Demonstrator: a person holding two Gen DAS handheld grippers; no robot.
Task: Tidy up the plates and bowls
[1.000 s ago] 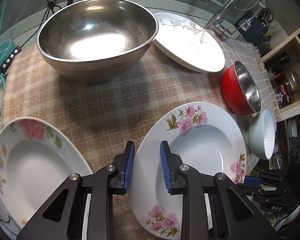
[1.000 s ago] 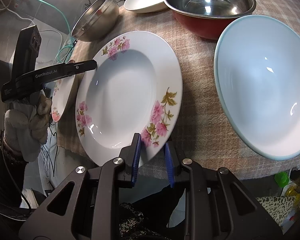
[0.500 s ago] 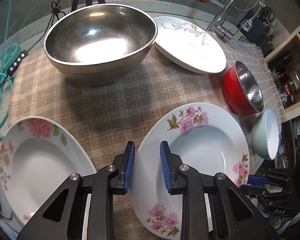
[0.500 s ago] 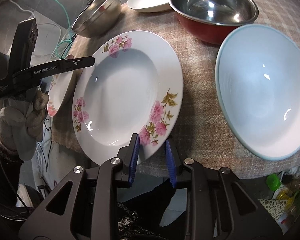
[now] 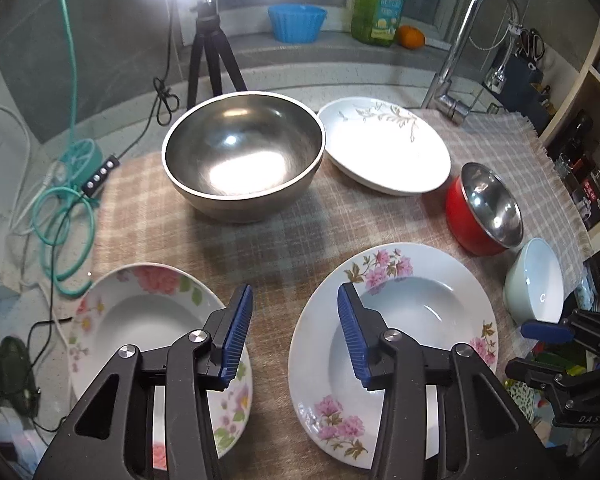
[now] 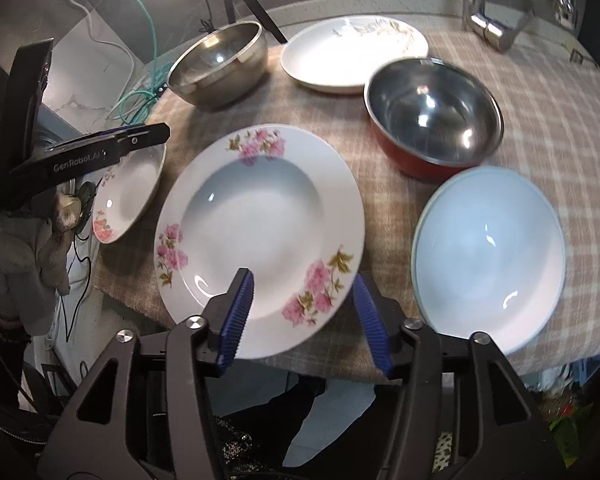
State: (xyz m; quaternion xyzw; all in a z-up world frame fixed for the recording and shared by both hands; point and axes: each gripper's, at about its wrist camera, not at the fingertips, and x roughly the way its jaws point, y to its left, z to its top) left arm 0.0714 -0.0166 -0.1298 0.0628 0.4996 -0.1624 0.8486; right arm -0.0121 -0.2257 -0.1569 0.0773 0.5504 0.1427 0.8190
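A deep white plate with pink flowers (image 5: 412,312) (image 6: 260,220) lies on the checked cloth (image 5: 260,240). My left gripper (image 5: 295,300) hovers over its left rim with jaws opening, pads clear of it. My right gripper (image 6: 302,280) hangs over its near rim, also opening, not touching. A second flowered plate (image 5: 140,320) lies to the left. Behind stand a large steel bowl (image 5: 244,156) and a white plate with gold leaves (image 5: 384,148). On the right are a red bowl (image 5: 484,208) and a pale blue bowl (image 6: 488,256).
A tripod (image 5: 212,60) under a bright lamp stands behind the steel bowl. Teal cables (image 5: 64,216) lie left of the cloth. A faucet (image 5: 460,60) and a shelf (image 5: 580,140) are at the right. A gloved hand (image 6: 20,248) holds the left gripper.
Both grippers held the flowered plate's rim with narrow jaws; now both have spread wide, let go and risen. The plate lies flat on the cloth.
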